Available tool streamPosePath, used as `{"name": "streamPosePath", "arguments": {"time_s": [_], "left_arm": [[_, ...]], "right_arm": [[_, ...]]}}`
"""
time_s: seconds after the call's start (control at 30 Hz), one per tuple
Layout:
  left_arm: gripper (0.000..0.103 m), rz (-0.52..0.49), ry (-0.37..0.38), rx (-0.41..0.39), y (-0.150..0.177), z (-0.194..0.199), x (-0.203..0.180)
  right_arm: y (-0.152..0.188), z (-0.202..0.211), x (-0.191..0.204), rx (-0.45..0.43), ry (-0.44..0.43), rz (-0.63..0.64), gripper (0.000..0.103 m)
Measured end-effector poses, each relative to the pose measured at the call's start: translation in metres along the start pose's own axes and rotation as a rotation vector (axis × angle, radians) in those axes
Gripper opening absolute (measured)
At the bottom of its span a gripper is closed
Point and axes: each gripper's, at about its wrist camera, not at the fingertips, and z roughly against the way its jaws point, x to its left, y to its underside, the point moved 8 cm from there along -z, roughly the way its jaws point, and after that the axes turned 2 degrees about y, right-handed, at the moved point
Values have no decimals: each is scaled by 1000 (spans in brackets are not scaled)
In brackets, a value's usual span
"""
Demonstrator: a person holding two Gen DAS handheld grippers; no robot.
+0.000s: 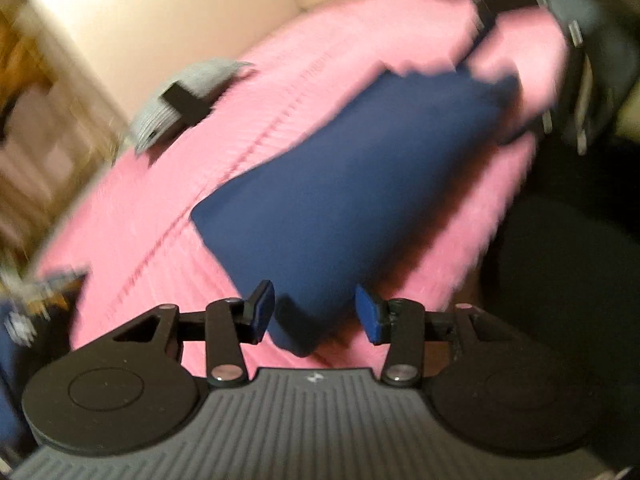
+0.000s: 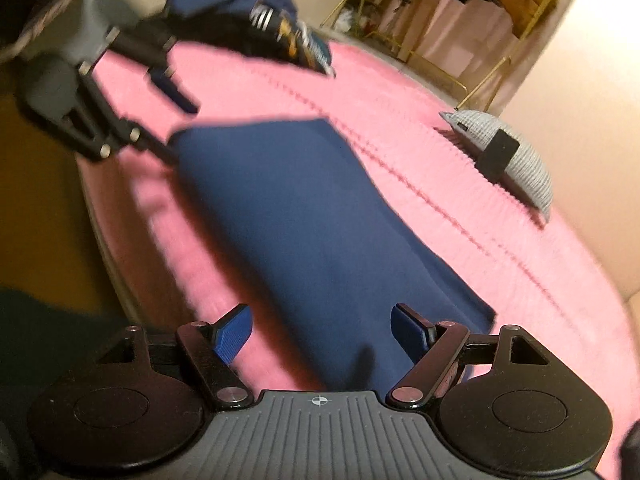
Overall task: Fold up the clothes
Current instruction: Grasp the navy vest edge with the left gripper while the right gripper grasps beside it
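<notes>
Right wrist view: a smooth navy garment [image 2: 312,216], folded long, lies on a fuzzy ribbed pink blanket [image 2: 420,128]; the right gripper [image 2: 324,336] and left gripper [image 1: 316,312] both gape, holding nothing.

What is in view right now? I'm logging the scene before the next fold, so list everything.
folded garment: one, navy blue, lying flat in the middle of the blanket
blanket: one, pink, fuzzy, covering the surface
grey pouch: one, light grey knit with a black strap, at the blanket's far edge
clothes pile: one heap, navy with striped pieces, far end of the blanket
clothes rack: one, gold frame, background
left gripper: black, blue pads, open, over the garment's near end
right gripper: black, blue pads, open, empty
</notes>
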Motion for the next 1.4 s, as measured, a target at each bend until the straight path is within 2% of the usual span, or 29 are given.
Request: {"name": "streamPosePath", "arguments": {"time_s": [0.1, 0.23, 0.37, 0.43, 0.47, 0.6, 0.7, 0.83, 0.87, 0.9, 0.93, 1.0, 1.1, 1.17, 1.2, 1.3, 1.4], "left_arm": [[41, 209, 30, -43, 0, 14, 25], [41, 416, 64, -74, -2, 10, 59], [42, 569, 121, -89, -3, -15, 90], [44, 633, 148, -95, -4, -31, 105], [48, 664, 161, -98, -5, -39, 113], [49, 733, 219, -82, -6, -73, 136], [48, 752, 274, -63, -12, -99, 148], [40, 739, 323, -41, -19, -127, 155], [28, 722, 333, -38, -20, -131, 154], [20, 706, 343, -35, -21, -136, 154], [13, 667, 343, -35, -23, -138, 151], [9, 555, 345, -77, -27, -133, 145], [7, 427, 375, -207, -33, -112, 137], [7, 367, 420, -293, -36, -95, 133], [7, 352, 434, -311, -36, -91, 132], [7, 358, 425, -278, -33, -97, 133], [7, 396, 429, -238, -29, -109, 135]], "right_arm": [[-23, 1, -6, -39, -35, -59, 79], [-52, -13, -13, -64, -83, -117, 79], [-71, -37, -19, -55, -130, -140, 78], [-74, -51, -26, -40, -157, -164, 64], [-74, -56, -30, -33, -158, -178, 64], [-72, -72, -48, -16, -164, -252, 64], [-70, -80, -59, -12, -168, -303, 64], [-70, -96, -70, -15, -171, -317, 64], [-73, -100, -74, -23, -179, -306, 64], [-76, -105, -76, -29, -187, -287, 64], [-78, -110, -78, -35, -194, -262, 64], [-86, -119, -78, -49, -226, -192, 64], [-97, -136, -80, -66, -283, -90, 64], [-100, -145, -79, -69, -343, -74, 64], [-102, -149, -78, -71, -373, -67, 64], [-107, -162, -76, -76, -462, -44, 64], [-101, -172, -82, -48, -489, -110, 64]]}}
